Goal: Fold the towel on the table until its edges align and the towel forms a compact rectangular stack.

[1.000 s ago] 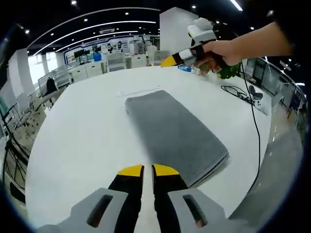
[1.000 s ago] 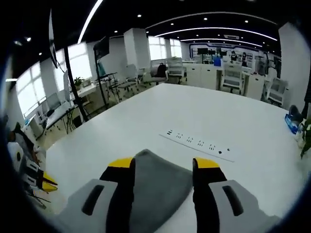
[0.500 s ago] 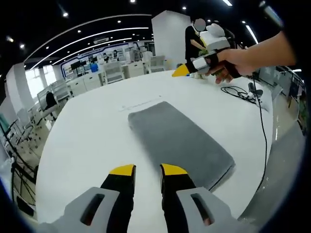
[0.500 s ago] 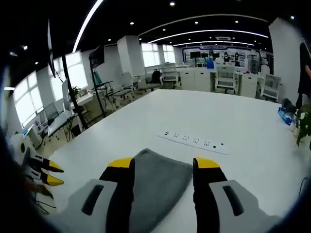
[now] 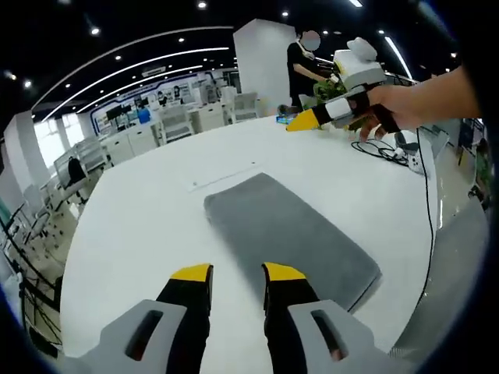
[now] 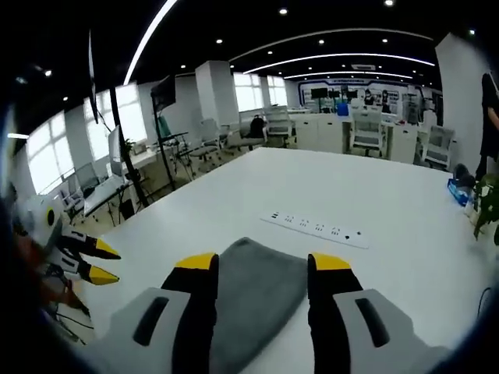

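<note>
Grey folded towel (image 5: pixel 290 230) just ahead of the gaping left claw (image 5: pixel 238 274)

Grey towel (image 5: pixel 290 236): soft matt cloth with a fine napped pile. White table (image 5: pixel 148 218) beneath it: smooth, faintly glossy, catching ceiling light. Power strip (image 6: pixel 316 228) beyond the towel: smooth white plastic. Left gripper (image 5: pixel 236 274) and right gripper (image 6: pixel 263 263): matt black plastic jaws, yellow tips.

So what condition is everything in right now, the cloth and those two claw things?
towel: folded into a flat rectangle, lying on the table, nothing gripping it
left gripper: jaws open, empty, above the table
right gripper: jaws open, empty, above the towel's end
power strip: flat on the table
</note>
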Available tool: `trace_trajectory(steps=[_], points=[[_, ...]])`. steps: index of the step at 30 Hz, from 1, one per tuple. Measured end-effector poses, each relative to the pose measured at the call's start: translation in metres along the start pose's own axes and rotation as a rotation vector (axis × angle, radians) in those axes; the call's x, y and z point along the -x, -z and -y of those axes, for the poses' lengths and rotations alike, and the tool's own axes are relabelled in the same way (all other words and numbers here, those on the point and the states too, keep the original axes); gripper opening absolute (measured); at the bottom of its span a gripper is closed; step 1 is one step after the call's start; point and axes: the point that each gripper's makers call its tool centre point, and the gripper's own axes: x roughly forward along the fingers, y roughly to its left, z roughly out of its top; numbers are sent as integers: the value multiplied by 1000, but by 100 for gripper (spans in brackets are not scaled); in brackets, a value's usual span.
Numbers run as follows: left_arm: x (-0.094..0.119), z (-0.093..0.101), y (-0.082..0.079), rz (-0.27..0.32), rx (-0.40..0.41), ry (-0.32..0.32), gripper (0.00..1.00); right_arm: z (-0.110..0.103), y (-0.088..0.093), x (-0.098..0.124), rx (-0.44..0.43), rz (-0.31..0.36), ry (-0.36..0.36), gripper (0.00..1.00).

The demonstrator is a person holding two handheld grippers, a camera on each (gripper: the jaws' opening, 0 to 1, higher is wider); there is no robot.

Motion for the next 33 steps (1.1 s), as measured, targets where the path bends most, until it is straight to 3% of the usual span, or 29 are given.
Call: trace_trajectory(steps=[11, 22, 33], points=[[-26, -10, -4, -34, -49, 20, 25, 6, 15, 10, -11, -16, 1, 41], [-36, -4, -4, -52, -48, 35, 24, 3, 43, 15, -40, -47, -3, 40], [-49, 6, 14, -90, -56, 54, 23, 5, 76, 12, -47, -100, -11, 36]])
